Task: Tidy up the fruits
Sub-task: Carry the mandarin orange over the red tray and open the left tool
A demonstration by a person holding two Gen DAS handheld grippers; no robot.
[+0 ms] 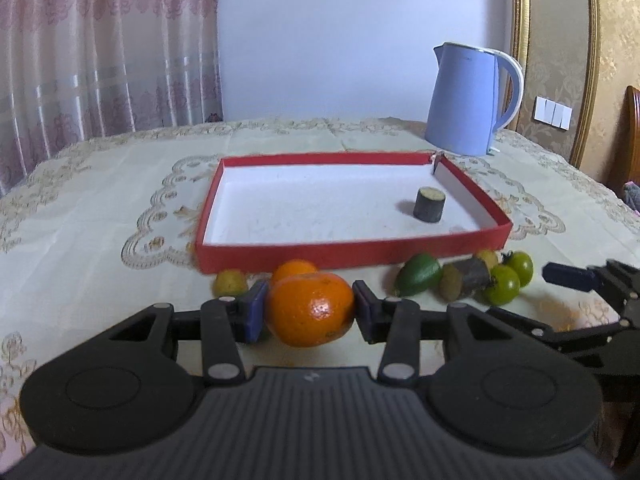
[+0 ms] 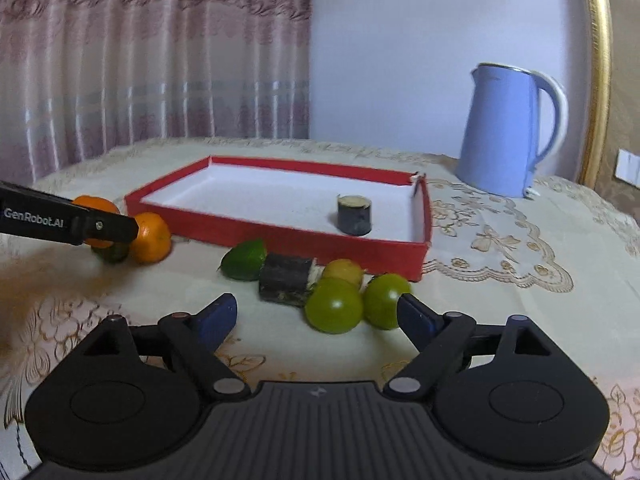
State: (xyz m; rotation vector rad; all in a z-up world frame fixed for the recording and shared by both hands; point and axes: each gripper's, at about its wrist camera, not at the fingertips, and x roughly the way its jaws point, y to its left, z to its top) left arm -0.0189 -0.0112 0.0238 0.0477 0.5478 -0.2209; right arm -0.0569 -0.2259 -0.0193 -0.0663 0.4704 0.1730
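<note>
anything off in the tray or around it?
Yes. The red tray has a split far-right corner: its walls gape apart. Inside it stands only a dark cut cylinder; a second dark piece lies on its side among the fruit outside. Nothing spilled.

Pink patterned curtains [image 1: 108, 48] hang beside a plain pale wall [image 1: 360, 32].

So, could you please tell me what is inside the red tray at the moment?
Inside the red tray only one dark sugarcane piece stands upright near its right wall. The rest of the white floor shows bare; the strip just behind the near wall is hidden.
</note>
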